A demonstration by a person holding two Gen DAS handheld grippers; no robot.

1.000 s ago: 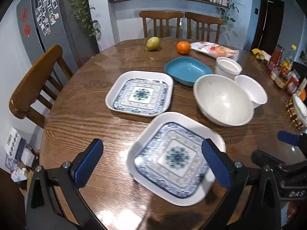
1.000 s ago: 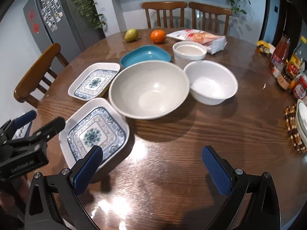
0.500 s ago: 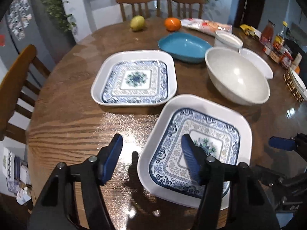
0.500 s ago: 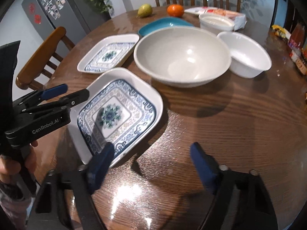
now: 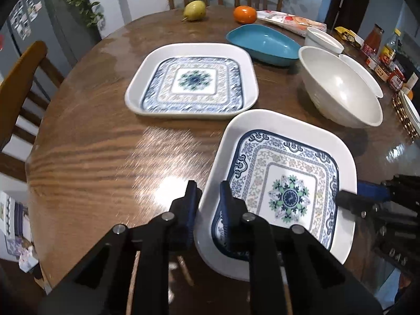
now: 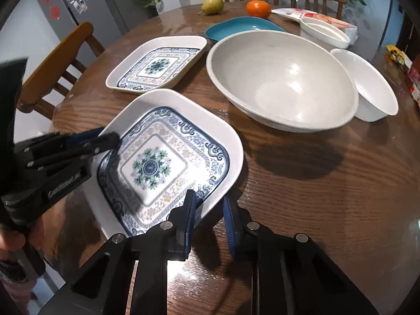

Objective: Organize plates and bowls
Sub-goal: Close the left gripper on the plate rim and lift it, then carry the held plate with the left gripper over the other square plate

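Your left hand-held gripper (image 5: 207, 202) has just been closing and now clamps the left rim of the nearer square white plate with the blue floral pattern (image 5: 288, 186); your right hand-held gripper (image 6: 207, 210) has likewise been closing onto the opposite rim, one pad inside, one outside. The plate lies between both hands, near the front edge of the round brown wooden desk (image 5: 99, 152). A matching square patterned plate (image 5: 191, 81) sits just beyond it, probably the stacking target: glossy, shallow, raised rim.
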